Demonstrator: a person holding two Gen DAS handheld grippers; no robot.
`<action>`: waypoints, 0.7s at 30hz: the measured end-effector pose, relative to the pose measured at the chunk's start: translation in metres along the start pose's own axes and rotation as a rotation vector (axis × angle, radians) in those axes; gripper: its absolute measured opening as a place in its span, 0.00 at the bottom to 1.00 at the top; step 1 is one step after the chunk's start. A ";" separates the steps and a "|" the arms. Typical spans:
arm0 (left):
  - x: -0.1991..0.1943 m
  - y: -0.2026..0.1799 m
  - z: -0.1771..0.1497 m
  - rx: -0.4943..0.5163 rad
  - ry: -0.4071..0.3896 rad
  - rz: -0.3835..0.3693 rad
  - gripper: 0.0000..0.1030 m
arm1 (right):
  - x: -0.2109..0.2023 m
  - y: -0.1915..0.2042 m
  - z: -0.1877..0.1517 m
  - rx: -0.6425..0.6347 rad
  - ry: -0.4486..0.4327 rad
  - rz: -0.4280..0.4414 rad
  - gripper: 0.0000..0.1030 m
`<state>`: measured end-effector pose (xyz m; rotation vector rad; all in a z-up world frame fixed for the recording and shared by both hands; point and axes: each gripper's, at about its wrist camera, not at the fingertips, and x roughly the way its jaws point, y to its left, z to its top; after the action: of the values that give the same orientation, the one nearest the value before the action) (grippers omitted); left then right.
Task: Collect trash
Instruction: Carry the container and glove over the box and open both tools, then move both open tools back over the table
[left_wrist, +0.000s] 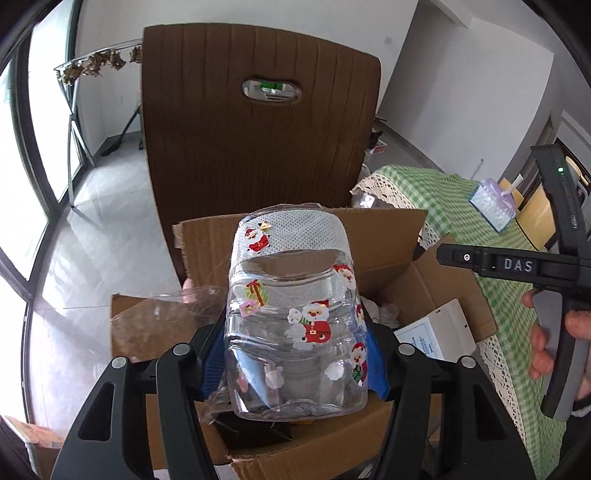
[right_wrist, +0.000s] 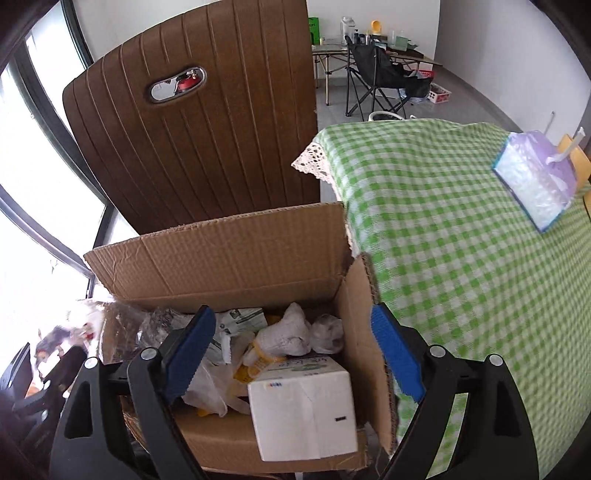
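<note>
Trash collection, both claws over cardboard box (right_wrist: 229, 266).
Left claw (left_wrist: 295, 354) pinching clear Santa-sticker jar (left_wrist: 295, 332) above box; right claw (right_wrist: 291, 354) spread, empty, above white carton (right_wrist: 303, 410) and crumpled wrappers inside; checked worktop (right_wrist: 461, 240) right.

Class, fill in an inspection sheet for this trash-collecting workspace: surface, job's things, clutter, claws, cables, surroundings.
Surface: green checked tablecloth with lace edge, beside the box.
Job's things: clear plastic jar with Santa stickers; open cardboard box holding a white carton, crumpled paper and wrappers.
Clutter: tissue pack on the cloth.
Claws: left claw shut on the jar above the box; right claw open, empty, over the box.
Cables: nothing seen.
Surroundings: brown chair back, windows, tiled floor.
</note>
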<state>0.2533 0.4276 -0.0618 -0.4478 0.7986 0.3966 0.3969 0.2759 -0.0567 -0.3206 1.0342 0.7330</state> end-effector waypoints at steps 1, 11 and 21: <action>0.010 -0.005 0.001 0.008 0.023 -0.052 0.60 | -0.003 -0.003 -0.002 -0.002 -0.003 -0.003 0.80; 0.018 -0.024 0.021 0.063 -0.015 0.017 0.90 | -0.020 -0.026 -0.014 -0.003 -0.016 -0.018 0.80; -0.033 -0.020 0.019 0.009 -0.083 0.052 0.92 | -0.055 -0.027 -0.036 0.005 -0.052 0.004 0.80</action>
<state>0.2532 0.4152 -0.0208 -0.4002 0.7320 0.4574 0.3744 0.2143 -0.0290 -0.2942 0.9879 0.7385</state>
